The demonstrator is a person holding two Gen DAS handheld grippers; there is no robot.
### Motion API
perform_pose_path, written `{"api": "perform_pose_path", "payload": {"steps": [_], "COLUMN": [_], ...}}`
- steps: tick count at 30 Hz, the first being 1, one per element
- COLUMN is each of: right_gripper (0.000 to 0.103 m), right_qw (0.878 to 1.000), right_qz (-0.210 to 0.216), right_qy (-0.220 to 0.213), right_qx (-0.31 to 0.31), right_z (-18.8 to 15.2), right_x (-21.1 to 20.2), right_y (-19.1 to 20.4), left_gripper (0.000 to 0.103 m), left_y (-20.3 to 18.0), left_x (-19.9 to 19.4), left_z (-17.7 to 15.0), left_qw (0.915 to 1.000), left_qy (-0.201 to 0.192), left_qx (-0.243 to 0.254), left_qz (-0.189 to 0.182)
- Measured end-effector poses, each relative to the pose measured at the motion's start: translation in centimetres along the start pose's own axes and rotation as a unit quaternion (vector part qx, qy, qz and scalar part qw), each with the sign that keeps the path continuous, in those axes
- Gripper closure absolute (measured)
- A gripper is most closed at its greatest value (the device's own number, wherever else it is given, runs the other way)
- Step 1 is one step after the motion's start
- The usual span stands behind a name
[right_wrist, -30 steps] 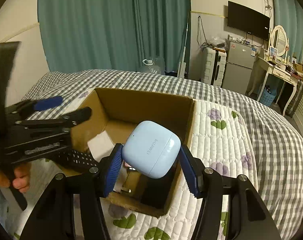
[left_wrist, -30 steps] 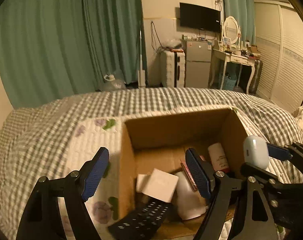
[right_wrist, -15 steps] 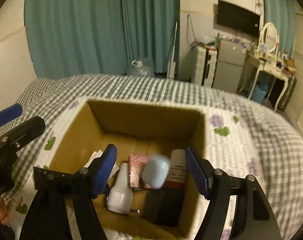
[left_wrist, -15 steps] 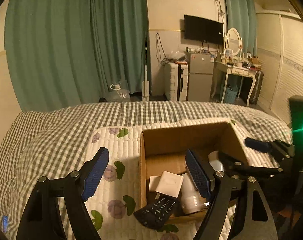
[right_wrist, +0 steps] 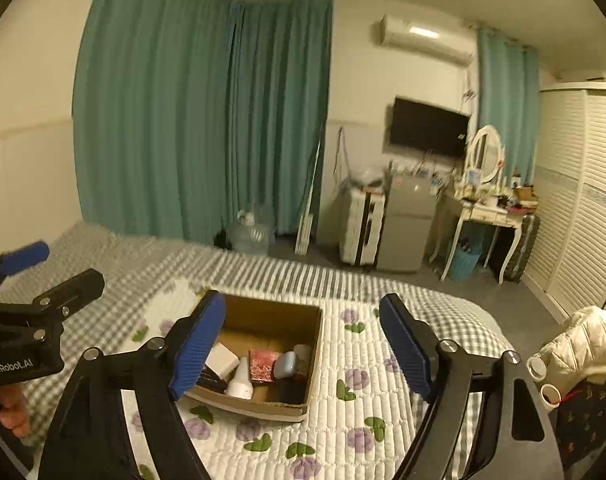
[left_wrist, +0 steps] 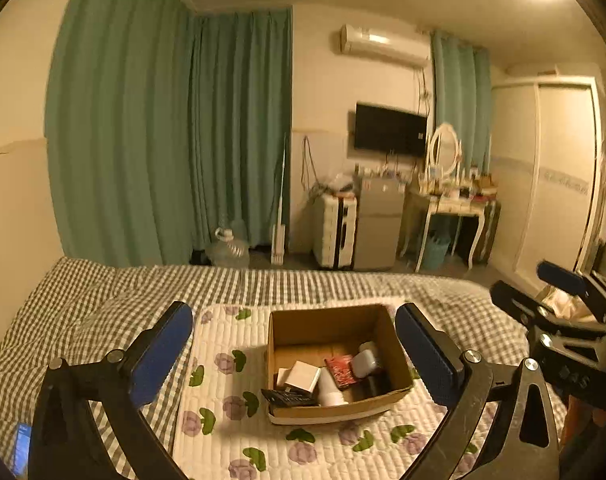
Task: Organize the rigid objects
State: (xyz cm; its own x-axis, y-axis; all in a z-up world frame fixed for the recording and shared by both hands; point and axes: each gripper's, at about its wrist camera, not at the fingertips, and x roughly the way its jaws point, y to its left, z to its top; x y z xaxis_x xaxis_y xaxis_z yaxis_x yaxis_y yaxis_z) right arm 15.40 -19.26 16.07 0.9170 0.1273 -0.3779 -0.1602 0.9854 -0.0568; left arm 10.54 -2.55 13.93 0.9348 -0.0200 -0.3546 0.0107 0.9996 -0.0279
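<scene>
Cardboard box (left_wrist: 335,364) sits on the floral quilt (left_wrist: 223,420), loaded: earbud case (left_wrist: 363,362), white bottle (left_wrist: 330,387), remote (left_wrist: 287,397) all inside; left gripper (left_wrist: 293,356) and right gripper (right_wrist: 303,346) both wide, empty (nothing loose visible); looks essentially finished.

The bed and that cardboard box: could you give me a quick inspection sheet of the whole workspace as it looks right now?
Surface: white quilted floral mat on a grey checked bedspread.
Job's things: open brown cardboard box holding a pale blue earbud case, red packet, white square box, white bottle and black remote.
Clutter: cream padded garment.
Grippers: left gripper and right gripper raised, jaws open, empty.
Cables: wall cables.
Surroundings: green curtains, black wall television.
</scene>
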Motion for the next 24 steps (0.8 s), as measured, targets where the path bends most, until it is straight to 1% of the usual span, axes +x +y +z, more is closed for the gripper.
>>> {"api": "perform_pose_path", "payload": {"steps": [1,2,4,7,10,13,14,18,21,24], "right_gripper": [0.01,0.007,0.0,0.0,0.0,0.0,0.0,0.0,0.0,0.0], "right_qw": [1.0,1.0,0.999,0.998,0.998,0.998,0.999,0.999,0.999,0.999], "right_qz": [-0.002,-0.001,-0.001,-0.004,-0.01,-0.004,-0.004,-0.006,-0.008,-0.016], "right_qy": [-0.014,-0.029,-0.044,-0.059,-0.056,-0.038,-0.032,-0.025,-0.013,-0.006], "right_qx": [0.004,0.01,0.02,0.032,0.037,0.041,0.04,0.045,0.048,0.043], "right_z": [-0.5,-1.2,-2.6,-5.2,-7.6,-9.7,-10.4,-12.2,-12.9,-13.2], "right_x": [-1.5,-2.8,-4.4,-5.3,-4.7,-3.1,-2.6,-1.0,-0.2,0.5], "right_y": [0.0,0.0,0.3,0.8,1.2,1.2,1.1,0.8,0.6,0.6], "left_gripper": [0.0,0.0,0.0,0.0,0.0,0.0,0.0,0.0,0.0,0.0], "left_y": [0.0,-0.1,0.0,0.2,0.2,0.2,0.4,0.9,1.0,0.4], "left_x": [-1.0,-1.9,-3.0,-3.3,-2.9,-1.6,-0.9,0.8,1.1,1.2], "left_z": [-0.5,-1.1,-2.7,-5.2,-7.9,-9.8,-10.4,-11.7,-12.2,-12.6], "left_qw": [1.0,0.9999,0.9997,0.9994,0.999,0.999,0.9993,0.9993,0.9993,0.9992], "left_qy": [-0.007,-0.014,-0.022,-0.029,-0.029,-0.014,-0.005,0.018,0.011,0.005], "left_qx": [-0.002,-0.003,-0.001,-0.002,-0.002,0.002,-0.004,-0.005,-0.007,0.004], "left_qz": [-0.003,-0.003,0.006,0.02,0.035,0.043,0.036,0.034,0.034,0.039]}}
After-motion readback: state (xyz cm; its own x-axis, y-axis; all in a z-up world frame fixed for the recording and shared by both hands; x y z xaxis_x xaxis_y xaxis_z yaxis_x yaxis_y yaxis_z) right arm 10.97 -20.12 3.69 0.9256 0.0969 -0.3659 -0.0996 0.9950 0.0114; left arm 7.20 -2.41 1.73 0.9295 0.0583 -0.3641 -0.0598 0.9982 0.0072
